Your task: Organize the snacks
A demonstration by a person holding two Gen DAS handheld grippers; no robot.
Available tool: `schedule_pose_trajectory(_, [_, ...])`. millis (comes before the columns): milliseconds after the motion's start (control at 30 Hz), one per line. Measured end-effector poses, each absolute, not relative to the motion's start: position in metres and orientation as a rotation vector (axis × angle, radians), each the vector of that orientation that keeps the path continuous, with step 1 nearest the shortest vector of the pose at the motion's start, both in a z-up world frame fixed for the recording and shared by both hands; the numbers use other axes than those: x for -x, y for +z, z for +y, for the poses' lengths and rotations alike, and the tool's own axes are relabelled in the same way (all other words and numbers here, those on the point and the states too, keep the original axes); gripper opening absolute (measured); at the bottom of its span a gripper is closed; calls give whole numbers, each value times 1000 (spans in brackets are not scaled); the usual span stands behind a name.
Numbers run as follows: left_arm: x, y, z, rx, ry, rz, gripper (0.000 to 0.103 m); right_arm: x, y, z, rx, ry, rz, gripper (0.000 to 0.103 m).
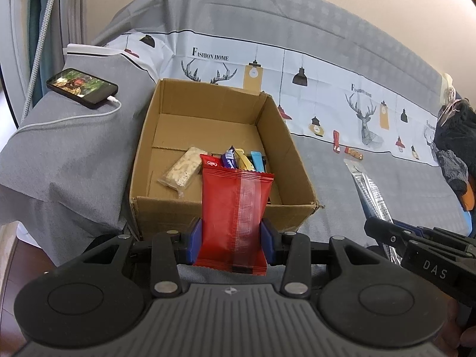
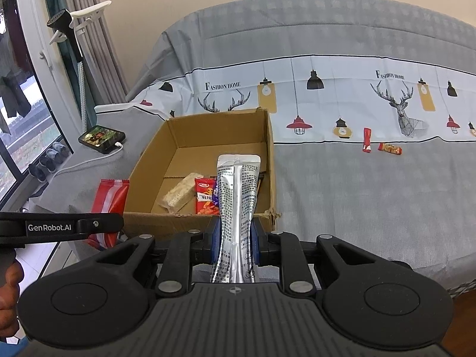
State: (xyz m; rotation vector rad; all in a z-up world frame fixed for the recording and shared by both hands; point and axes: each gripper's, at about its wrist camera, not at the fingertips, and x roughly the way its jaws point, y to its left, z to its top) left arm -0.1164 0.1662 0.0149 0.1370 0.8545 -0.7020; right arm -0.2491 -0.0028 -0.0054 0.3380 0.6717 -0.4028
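An open cardboard box [image 1: 166, 136] stands on the grey sofa and holds several snacks, among them a pale nougat bar [image 1: 183, 171]. My left gripper [image 1: 232, 239] is shut on a red snack packet [image 1: 235, 208] held upright just before the box's near wall. My right gripper [image 2: 236, 244] is shut on a long silver packet [image 2: 238, 202], held upright before the box [image 2: 202, 128] at its near right corner. The red packet [image 2: 110, 199] shows left of the box in the right wrist view. The silver packet [image 1: 369, 193] shows at right in the left wrist view.
Two small red and orange snacks [image 2: 367, 139] [image 2: 389, 148] lie on the sofa seat by the patterned cloth [image 2: 327, 104]. A phone [image 1: 81, 87] with a white cable lies on the armrest left of the box. Dark clothing [image 1: 455, 148] sits at far right.
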Motion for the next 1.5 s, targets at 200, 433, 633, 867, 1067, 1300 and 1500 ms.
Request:
schedule_pose_trajectory(200, [110, 15, 167, -126, -696, 851, 46, 244, -6, -2, -320, -409, 672, 22])
schedule_pose_trajectory(433, [99, 15, 168, -115, -682, 852, 46, 236, -6, -4, -311, -410, 685, 22])
schedule_pose_trajectory(633, [86, 15, 168, -101, -671, 856, 46, 227, -5, -8, -312, -415, 683, 22])
schedule_pose_trajectory(867, [70, 17, 165, -84, -662, 862, 46, 212, -4, -12, -304, -409, 685, 22])
schedule_pose_trajectory(1067, [56, 18, 159, -78, -656, 858, 46, 194, -6, -14, -295, -392, 704, 22])
schedule_pose_trajectory(1300, [29, 16, 146, -78, -644, 869, 46, 164, -10, -25, -297, -381, 707, 22])
schedule_pose_trajectory(1500, [0, 8, 128, -91, -635, 883, 46, 132, -18, -40, -312, -377, 713, 22])
